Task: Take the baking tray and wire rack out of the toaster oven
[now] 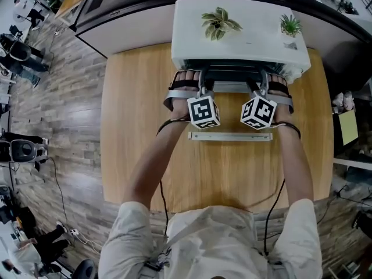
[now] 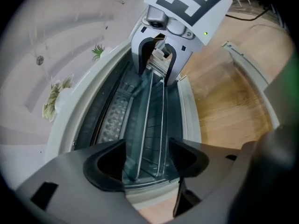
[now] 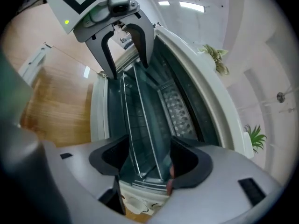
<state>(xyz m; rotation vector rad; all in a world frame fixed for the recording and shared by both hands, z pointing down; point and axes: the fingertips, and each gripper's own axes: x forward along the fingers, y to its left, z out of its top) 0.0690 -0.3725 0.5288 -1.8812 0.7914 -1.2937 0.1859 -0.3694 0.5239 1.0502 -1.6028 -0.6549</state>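
Observation:
The white toaster oven [image 1: 232, 31] stands at the table's far edge with its glass door [image 1: 229, 124] folded down. Both grippers reach into its mouth. In the left gripper view the wire rack [image 2: 148, 125] and the dark baking tray [image 2: 136, 111] run edge-on away from me. My left gripper [image 2: 150, 164] is open, and the front edge of rack and tray sits in the gap, clear of the pads. My right gripper [image 3: 149, 160] is open the same way around the rack [image 3: 135, 120] at the other end. Each gripper sees the other: right gripper [image 2: 156, 76], left gripper [image 3: 128, 69].
The door's handle bar [image 1: 230, 136] lies just behind my wrists over the wooden table [image 1: 145, 132]. Two small plants [image 1: 219, 22] [image 1: 290, 25] sit on the oven's top. Floor and equipment surround the table.

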